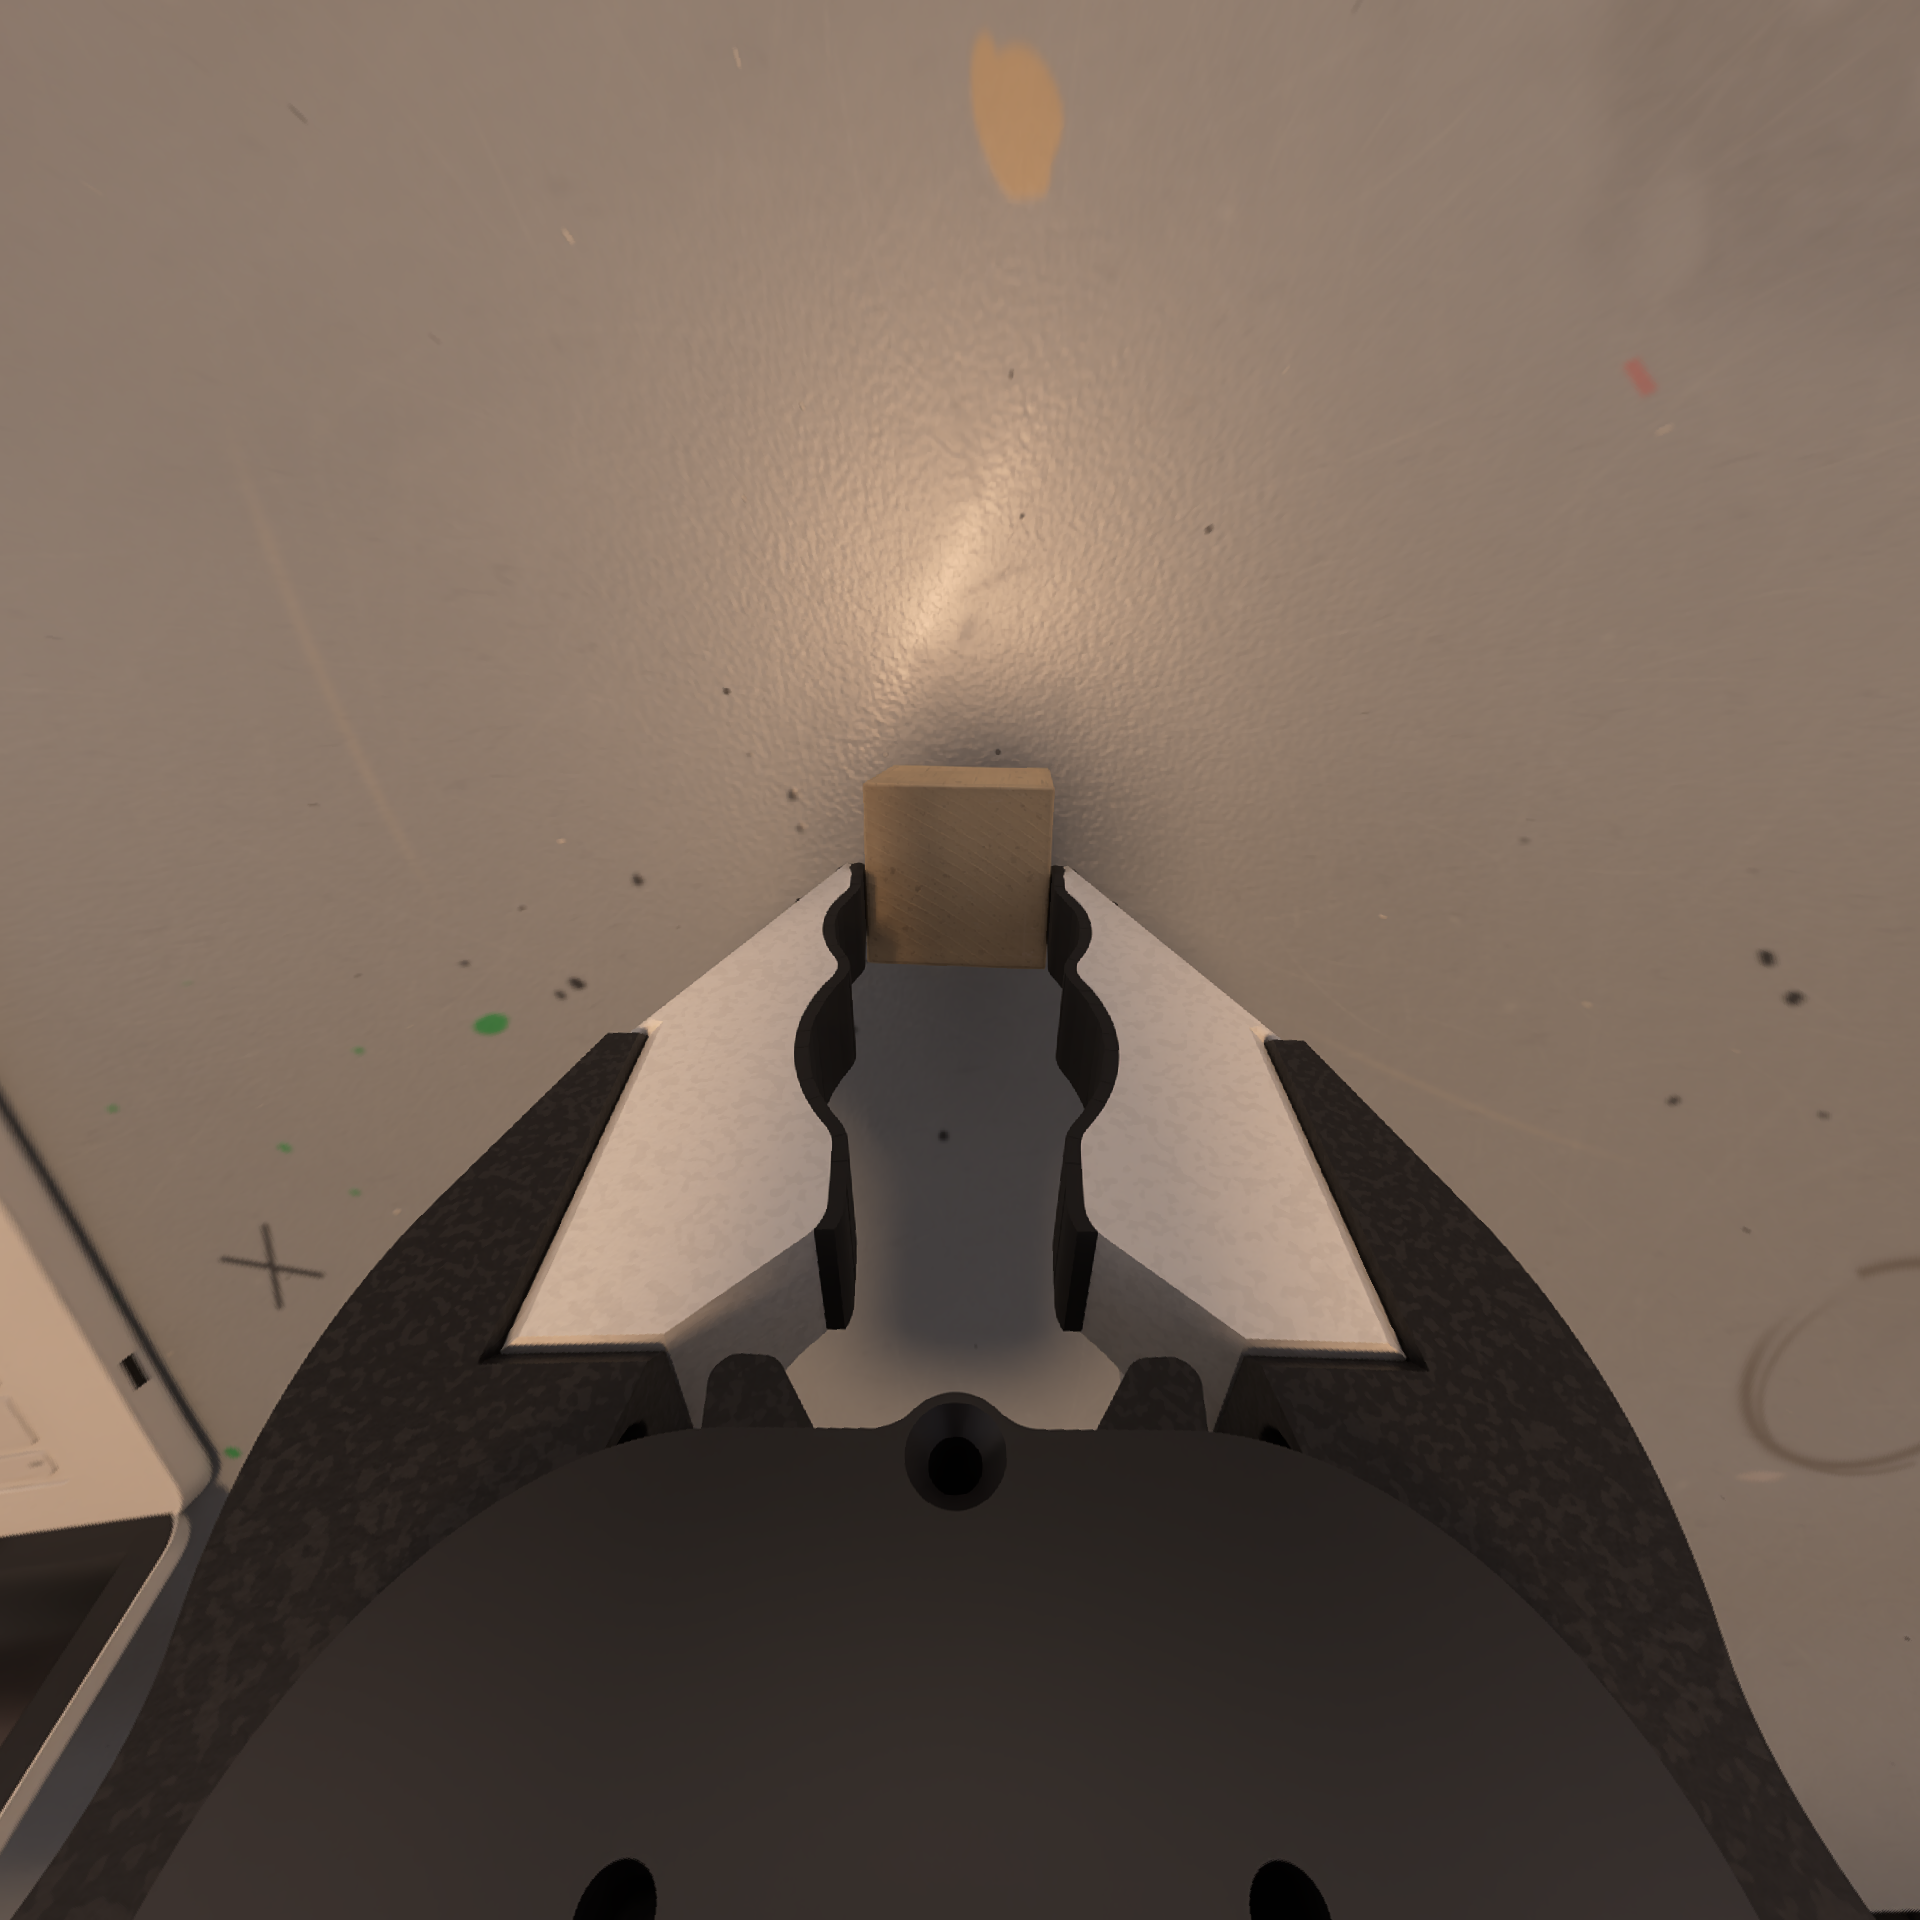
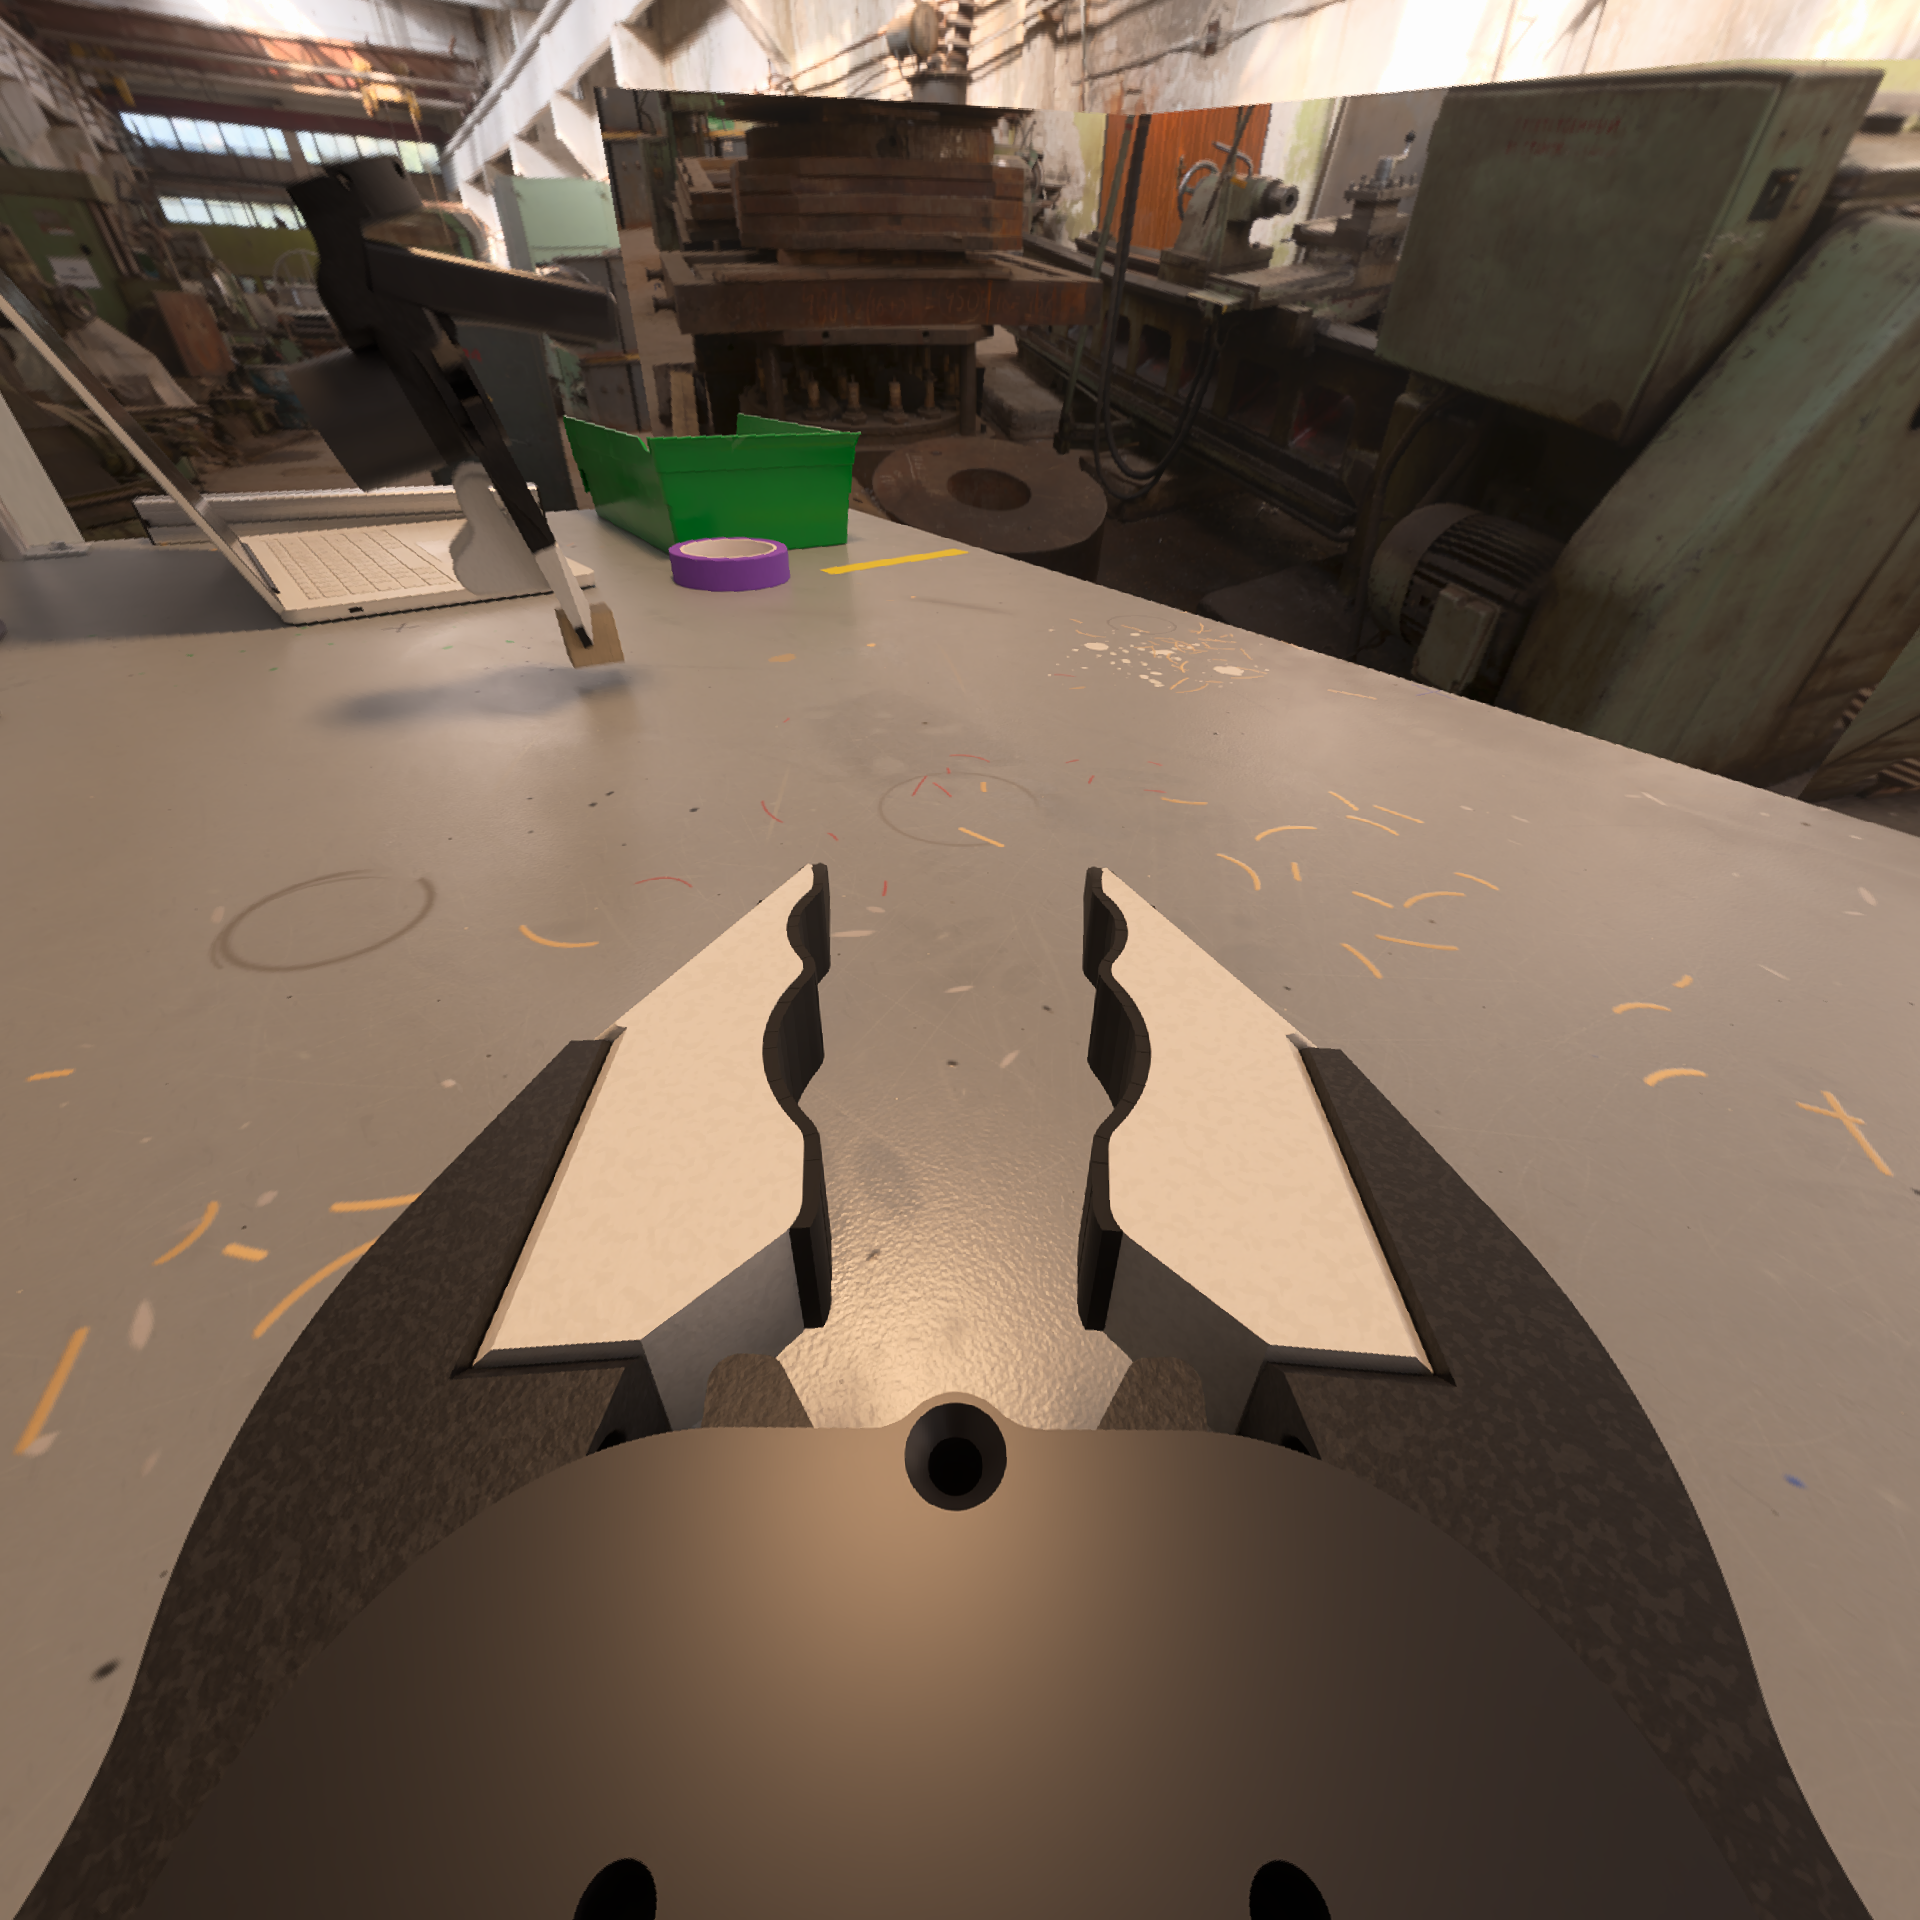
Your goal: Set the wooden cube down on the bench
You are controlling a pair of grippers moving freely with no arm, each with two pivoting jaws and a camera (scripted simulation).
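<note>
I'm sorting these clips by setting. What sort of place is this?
Most likely a factory machine shop. A paint-flecked grey workbench stands before heavy old green machinery, under a high hall with tall windows. A laptop, a purple tape roll and a green box sit on the bench.

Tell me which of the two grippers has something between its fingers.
The left gripper: its fingertips clamp the wooden cube just above the bench. The right gripper is open, with only bare bench between its fingers.
</note>
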